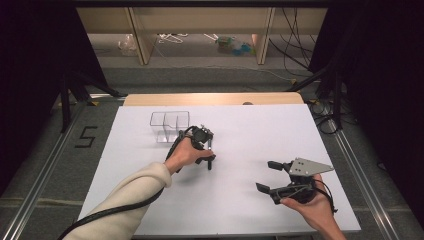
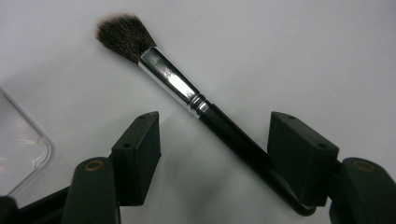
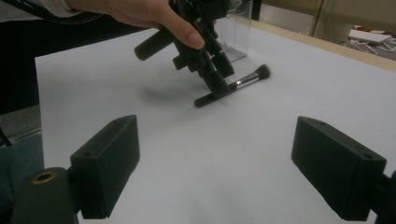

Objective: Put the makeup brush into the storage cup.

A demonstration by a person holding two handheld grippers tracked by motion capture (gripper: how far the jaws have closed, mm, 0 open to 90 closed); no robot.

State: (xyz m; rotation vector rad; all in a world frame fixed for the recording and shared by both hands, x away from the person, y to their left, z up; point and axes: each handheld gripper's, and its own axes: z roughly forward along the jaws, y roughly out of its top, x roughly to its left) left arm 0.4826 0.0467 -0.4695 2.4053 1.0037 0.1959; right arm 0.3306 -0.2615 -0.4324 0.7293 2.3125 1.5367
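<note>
One makeup brush (image 2: 196,100) between the parted left tongs (image 2: 212,154), right tongs (image 3: 233,163) likewise apart, one clear box (image 1: 170,125), seemingly three-celled.

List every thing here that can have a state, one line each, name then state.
Makeup brush: lying flat on the table, handle between the left gripper's jaws, not yet clamped.
Left gripper: open, lowered over the brush handle.
Right gripper: open, holding nothing, off to the side above the table.
Clear organizer: upright on the table, looks empty.
Table: covered by a white sheet.
</note>
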